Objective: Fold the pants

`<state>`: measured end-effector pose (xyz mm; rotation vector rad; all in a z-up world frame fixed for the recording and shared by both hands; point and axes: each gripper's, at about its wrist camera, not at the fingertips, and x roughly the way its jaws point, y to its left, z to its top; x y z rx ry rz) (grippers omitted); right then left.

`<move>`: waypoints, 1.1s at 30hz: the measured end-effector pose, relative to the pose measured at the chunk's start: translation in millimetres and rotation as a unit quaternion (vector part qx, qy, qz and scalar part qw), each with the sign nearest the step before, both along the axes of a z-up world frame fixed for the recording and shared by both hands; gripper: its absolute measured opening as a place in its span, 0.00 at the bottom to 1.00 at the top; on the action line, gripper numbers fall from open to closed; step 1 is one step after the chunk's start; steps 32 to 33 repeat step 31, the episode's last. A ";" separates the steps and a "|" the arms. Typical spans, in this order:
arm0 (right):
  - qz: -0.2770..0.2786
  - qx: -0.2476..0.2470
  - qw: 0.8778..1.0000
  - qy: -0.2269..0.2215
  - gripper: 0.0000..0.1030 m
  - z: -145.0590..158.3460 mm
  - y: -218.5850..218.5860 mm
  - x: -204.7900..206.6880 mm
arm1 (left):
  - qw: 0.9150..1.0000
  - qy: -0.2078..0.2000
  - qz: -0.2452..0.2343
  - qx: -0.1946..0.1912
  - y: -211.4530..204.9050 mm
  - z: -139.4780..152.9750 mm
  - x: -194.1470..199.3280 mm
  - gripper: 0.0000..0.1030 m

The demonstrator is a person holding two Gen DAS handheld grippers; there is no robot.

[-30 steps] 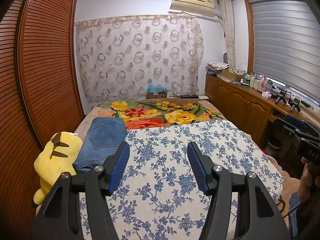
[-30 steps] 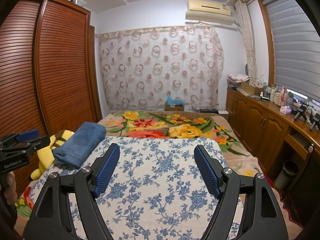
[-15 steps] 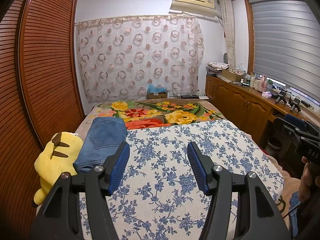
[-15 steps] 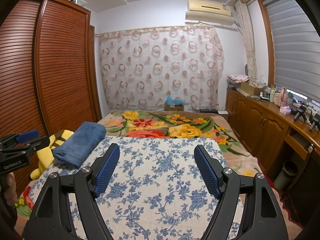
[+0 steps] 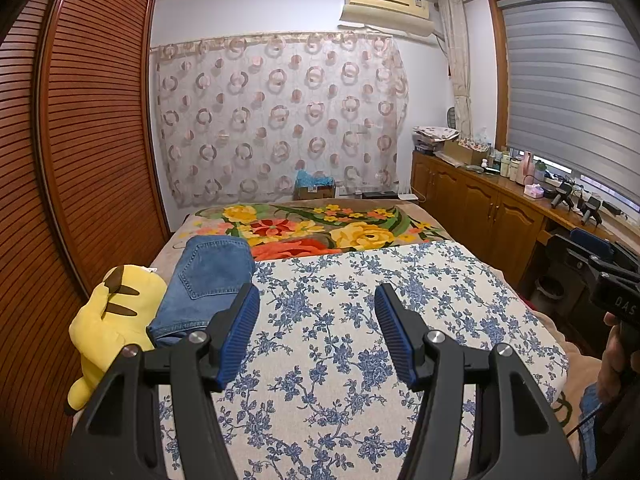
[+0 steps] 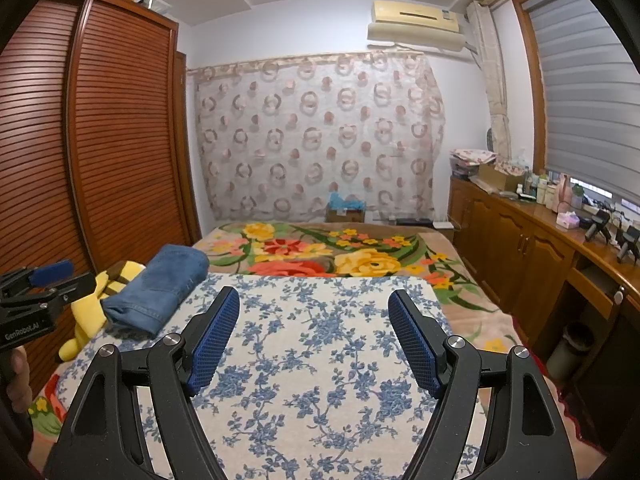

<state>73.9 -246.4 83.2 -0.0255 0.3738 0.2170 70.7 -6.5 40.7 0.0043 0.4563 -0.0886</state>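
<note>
The folded blue denim pants [image 5: 204,280] lie at the left side of the bed, partly on the blue-flowered white cloth [image 5: 360,344]; they also show in the right wrist view [image 6: 160,284]. My left gripper [image 5: 316,316] is open and empty, held above the cloth just right of the pants. My right gripper [image 6: 314,320] is open and empty above the middle of the cloth. Each gripper shows at the edge of the other's view: the right one [image 5: 600,264] and the left one [image 6: 36,288].
A yellow plush toy [image 5: 108,320] lies against the pants on the left. A floral blanket [image 5: 320,228] covers the far bed. A slatted wooden wardrobe [image 5: 80,140] stands left, and a wooden cabinet [image 5: 488,208] with clutter stands right.
</note>
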 end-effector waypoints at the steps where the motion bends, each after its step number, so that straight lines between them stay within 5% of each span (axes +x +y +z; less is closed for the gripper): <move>1: 0.000 0.000 1.000 0.000 0.77 -0.2 -0.8 -0.4 | 1.000 0.000 0.000 0.000 -0.5 -0.1 -0.1 0.58; 33: -0.003 0.001 1.000 -0.003 0.77 1.1 -5.0 -1.9 | 1.000 0.000 0.000 0.000 1.2 -0.6 -0.3 0.58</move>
